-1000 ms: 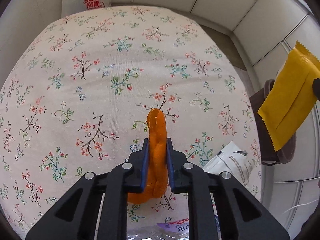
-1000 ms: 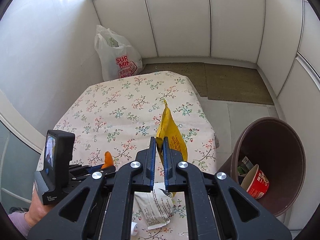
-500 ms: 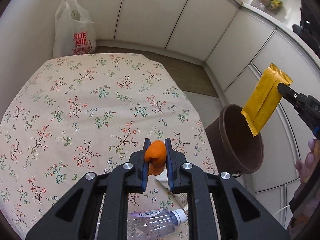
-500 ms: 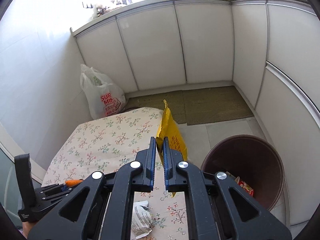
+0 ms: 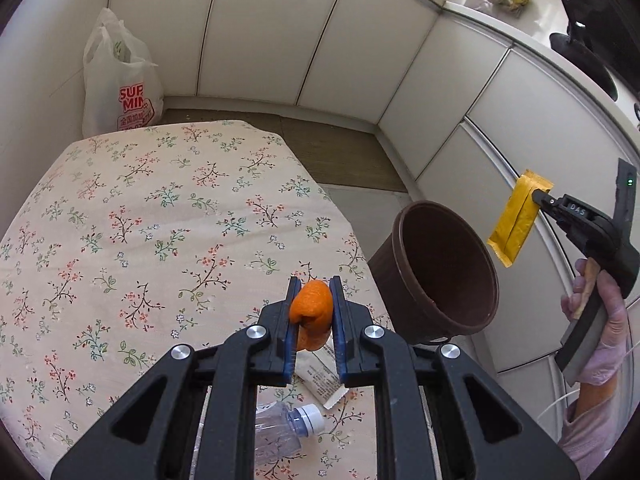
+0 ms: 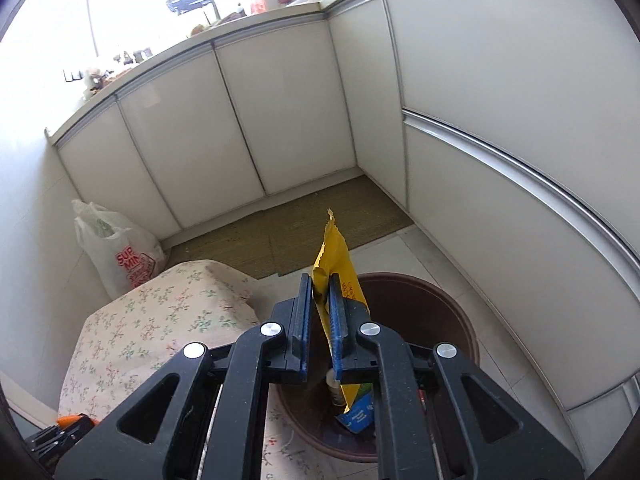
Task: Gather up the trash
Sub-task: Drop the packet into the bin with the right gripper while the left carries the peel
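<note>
My left gripper (image 5: 313,294) is shut on an orange peel (image 5: 312,312) and holds it above the right edge of the flowered table (image 5: 140,220). My right gripper (image 6: 320,292) is shut on a yellow snack wrapper (image 6: 338,272) and holds it above the brown trash bin (image 6: 452,312). The left wrist view shows that wrapper (image 5: 516,220) hanging just right of the bin's (image 5: 440,272) rim, with the right gripper (image 5: 538,198) pinching its upper end. The bin holds several pieces of trash (image 6: 360,412).
A clear plastic bottle (image 5: 284,432) and a white wrapper (image 5: 320,376) lie on the table below my left gripper. A white shopping bag (image 5: 120,88) stands on the floor behind the table. White cabinets (image 6: 280,100) close the corner. A mat (image 6: 296,236) covers the floor.
Both grippers have risen and moved right. The right gripper has carried the yellow wrapper from over the table to above the bin. The left gripper has lifted the orange peel off the table.
</note>
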Demonstrator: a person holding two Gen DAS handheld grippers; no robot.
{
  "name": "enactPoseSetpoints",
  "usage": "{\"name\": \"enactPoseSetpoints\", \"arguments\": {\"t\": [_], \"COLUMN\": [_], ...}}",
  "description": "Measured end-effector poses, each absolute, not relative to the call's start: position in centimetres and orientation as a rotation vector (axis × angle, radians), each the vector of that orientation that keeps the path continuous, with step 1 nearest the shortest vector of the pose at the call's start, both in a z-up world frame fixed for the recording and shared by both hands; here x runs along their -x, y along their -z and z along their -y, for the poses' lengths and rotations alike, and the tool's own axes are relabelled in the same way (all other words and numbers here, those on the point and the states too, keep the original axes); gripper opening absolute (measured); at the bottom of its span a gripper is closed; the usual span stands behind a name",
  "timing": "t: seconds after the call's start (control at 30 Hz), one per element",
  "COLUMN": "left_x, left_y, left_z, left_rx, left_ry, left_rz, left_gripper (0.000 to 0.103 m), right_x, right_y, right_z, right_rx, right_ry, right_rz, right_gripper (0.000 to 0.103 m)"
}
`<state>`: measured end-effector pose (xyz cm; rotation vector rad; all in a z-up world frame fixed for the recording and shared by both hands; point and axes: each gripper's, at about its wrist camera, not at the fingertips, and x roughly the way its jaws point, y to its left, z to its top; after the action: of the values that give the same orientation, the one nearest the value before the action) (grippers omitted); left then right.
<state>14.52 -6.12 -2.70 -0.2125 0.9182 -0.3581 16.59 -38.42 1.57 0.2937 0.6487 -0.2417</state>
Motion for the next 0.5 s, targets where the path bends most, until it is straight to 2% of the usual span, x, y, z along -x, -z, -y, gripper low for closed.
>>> {"name": "enactPoseSetpoints", "arguments": {"t": [0.03, 0.07, 0.1, 0.23, 0.4, 0.5], "left_x": [-14.4, -14.3, -14.2, -14.1, -14.3, -14.7], "left_y": [2.7, 2.7, 2.7, 2.8, 2.3, 1.0], "left_z": [6.4, 6.6, 6.9, 8.0, 10.1, 12.6], "left_rx": [0.211, 0.209, 0.207, 0.197, 0.214, 0.211], "left_ry": [0.363, 0.366, 0.369, 0.377, 0.396, 0.424], "left_rz": [-0.918, -0.919, -0.919, -0.924, -0.919, -0.899], "left_gripper": [0.014, 0.014, 0.014, 0.014, 0.014, 0.014], "right_x": [-16.6, -16.5, -16.3, -15.4, -14.1, -13.0], "right_y": [-1.2, -0.9, -0.7, -0.8, -1.0, -1.1], "right_z": [38.7, 39.1, 39.3, 40.2, 41.7, 43.1], "right_rx": [-0.29, -0.289, -0.291, -0.291, -0.305, -0.323], "right_ry": [0.259, 0.281, 0.304, 0.337, 0.428, 0.488], "right_rz": [-0.657, -0.664, -0.658, -0.641, -0.614, -0.606], "right_gripper": [0.018, 0.047, 0.068, 0.069, 0.096, 0.096]}}
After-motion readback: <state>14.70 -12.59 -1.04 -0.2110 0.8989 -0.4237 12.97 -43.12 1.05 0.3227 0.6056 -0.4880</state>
